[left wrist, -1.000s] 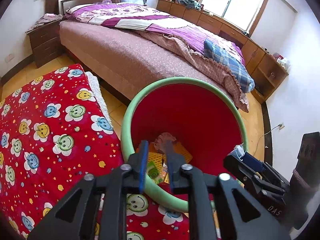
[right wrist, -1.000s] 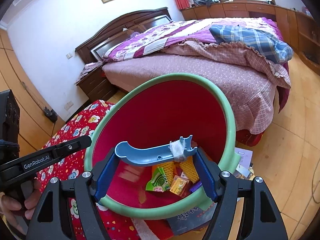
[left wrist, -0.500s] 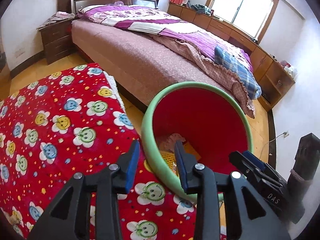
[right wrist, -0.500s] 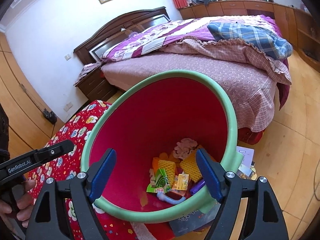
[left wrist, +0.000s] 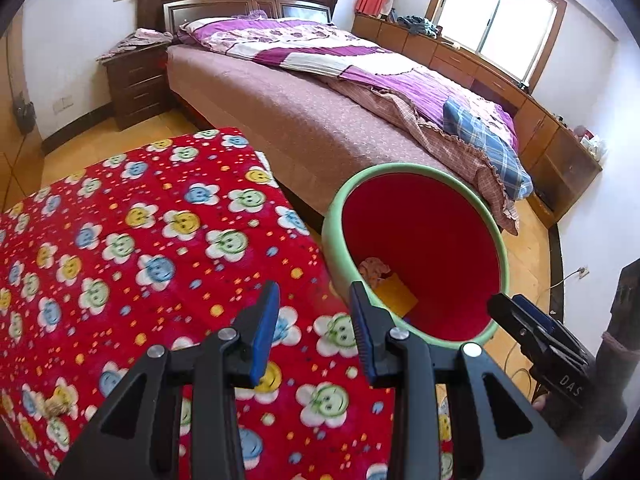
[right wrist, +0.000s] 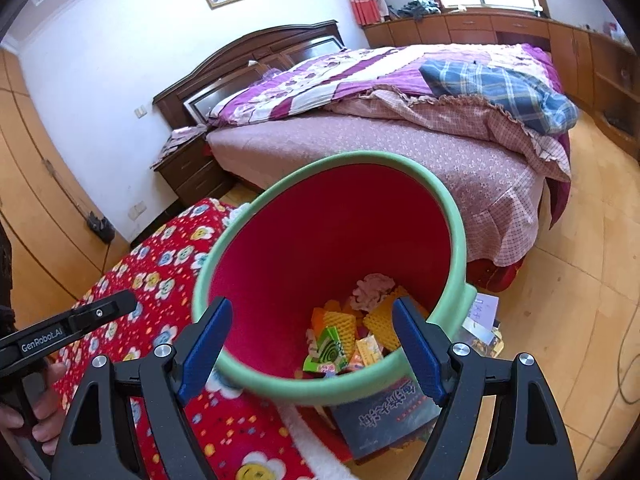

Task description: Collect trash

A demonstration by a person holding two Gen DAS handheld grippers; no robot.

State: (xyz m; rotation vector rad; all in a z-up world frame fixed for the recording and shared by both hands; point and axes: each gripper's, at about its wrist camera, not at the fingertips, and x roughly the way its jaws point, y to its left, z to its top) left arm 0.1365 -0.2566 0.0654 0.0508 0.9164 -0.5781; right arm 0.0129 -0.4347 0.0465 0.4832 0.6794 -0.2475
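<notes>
So, left gripper (left wrist: 312, 336) jaws apart, empty, over red smiley-flower blanket (left wrist: 132, 248) | right gripper (right wrist: 312, 344) wide apart, empty, at round green-rimmed red trash bucket (right wrist: 456, 220) | wrappers (right wrist: 340, 340) inside bucket | bed (right wrist: 460, 160) behind bucket

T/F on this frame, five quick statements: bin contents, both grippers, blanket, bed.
1. The bin has a green rim and a red inside. True.
2. The bin is empty. False: wrappers and a pink crumpled wad lie at its bottom.
3. The right gripper holds a blue plastic piece. False: its jaws stand wide with nothing between them.
4. The left gripper is over the red smiley-flower blanket, beside the bin, and holds nothing. True.
5. The bed is bare of bedding. False: a purple quilt and a blue plaid cloth lie on it.
</notes>
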